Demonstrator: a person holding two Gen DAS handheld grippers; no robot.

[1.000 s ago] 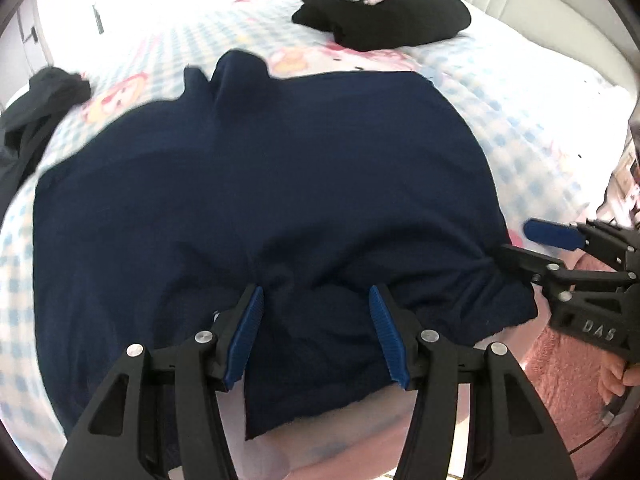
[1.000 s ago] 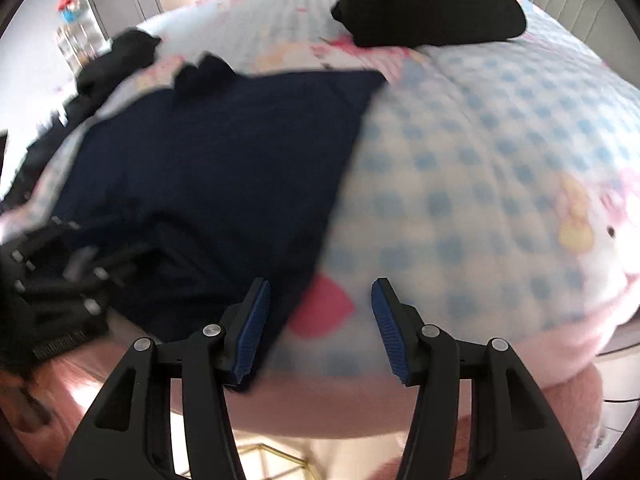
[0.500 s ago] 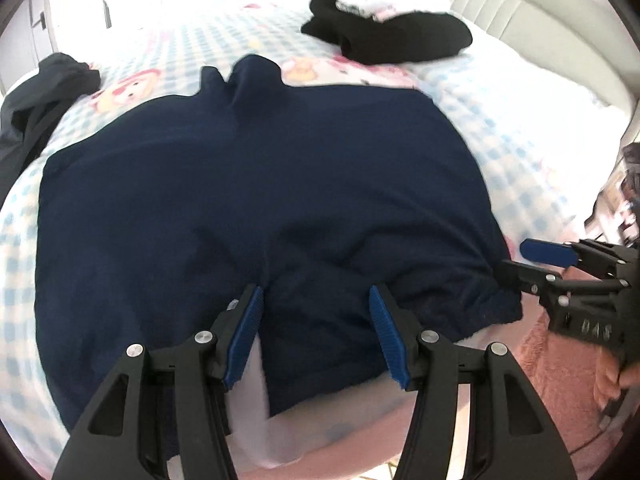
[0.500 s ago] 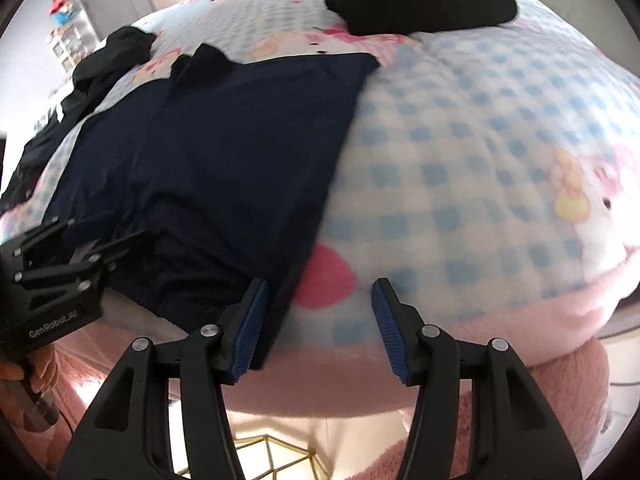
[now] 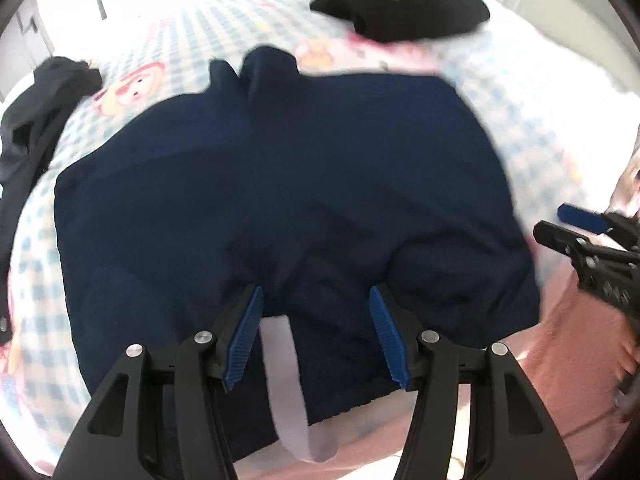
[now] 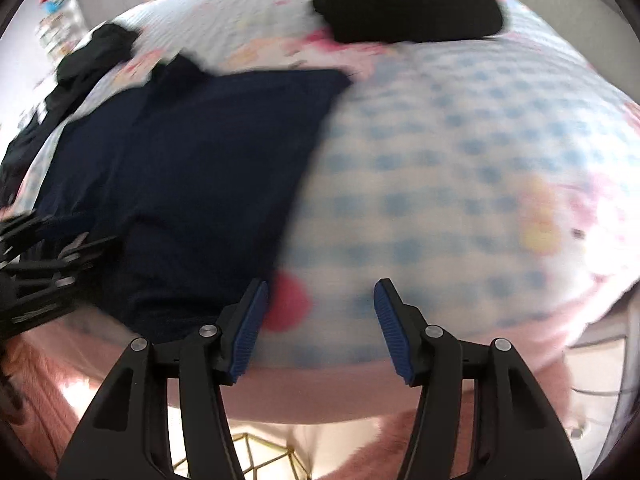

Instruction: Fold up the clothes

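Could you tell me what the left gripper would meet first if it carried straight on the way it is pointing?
Most likely the navy garment spread on the bed: the left gripper, open and empty, points down at its near hem.

Left wrist view: mounted behind the left gripper [image 5: 316, 320], aimed steeply down along its fingers from the near bed edge, close over the navy garment [image 5: 280, 184]. Right wrist view: mounted behind the right gripper [image 6: 318, 316], aimed down the same way, close above the checked bedspread [image 6: 460, 168] just beside the garment's right edge. Shared between views: navy garment, bedspread, folded black pile [image 5: 416, 24] far back, dark clothes [image 6: 92, 56] at left. Each gripper visible at the edge of the other view.
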